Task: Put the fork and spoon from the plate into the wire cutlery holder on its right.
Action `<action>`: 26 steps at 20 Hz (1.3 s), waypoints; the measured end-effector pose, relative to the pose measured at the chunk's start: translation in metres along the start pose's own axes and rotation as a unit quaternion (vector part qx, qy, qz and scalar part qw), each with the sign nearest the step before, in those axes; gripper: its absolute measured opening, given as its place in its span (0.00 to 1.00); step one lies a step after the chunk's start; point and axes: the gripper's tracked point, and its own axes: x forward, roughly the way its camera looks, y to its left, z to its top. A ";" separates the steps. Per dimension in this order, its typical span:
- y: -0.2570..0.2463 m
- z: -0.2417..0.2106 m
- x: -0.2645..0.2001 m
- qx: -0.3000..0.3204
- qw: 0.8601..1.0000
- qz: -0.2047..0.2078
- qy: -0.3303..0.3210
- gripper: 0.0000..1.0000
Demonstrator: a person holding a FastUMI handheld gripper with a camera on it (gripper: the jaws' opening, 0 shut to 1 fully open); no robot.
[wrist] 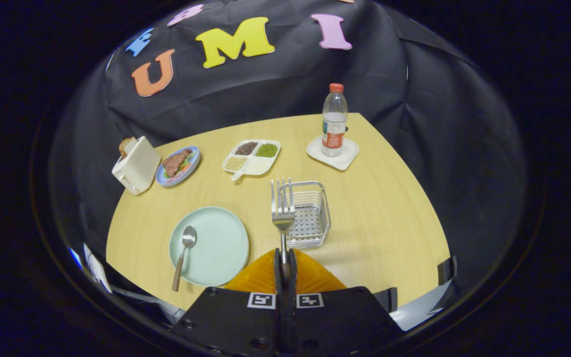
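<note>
My gripper (pixel 284 258) is shut on the handle of a metal fork (pixel 282 208), which sticks out ahead of the fingers with its tines pointing away, raised above the table. The fork's head overlaps the left rim of the wire cutlery holder (pixel 310 215), a small square metal basket standing on the wooden table. To the left of the fingers lies a pale green plate (pixel 216 243). A spoon (pixel 184 253) rests on the plate's left part, bowl away from me, its wooden handle reaching over the near rim.
Beyond the holder stand a water bottle (pixel 334 120) on a white coaster (pixel 332 152), a divided white dish (pixel 252 156) with grains, a blue plate of food (pixel 178 164) and a white toaster (pixel 136 165). The table's (pixel 389 213) right edge runs close past the holder.
</note>
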 end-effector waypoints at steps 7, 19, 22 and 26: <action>-0.013 0.003 0.022 0.006 0.999 0.005 0.033 0.03; -0.021 0.025 0.020 0.025 1.000 0.015 -0.007 0.25; -0.014 0.032 0.009 0.025 0.999 0.021 -0.034 0.51; 0.001 0.038 -0.008 0.006 0.997 0.017 -0.070 0.81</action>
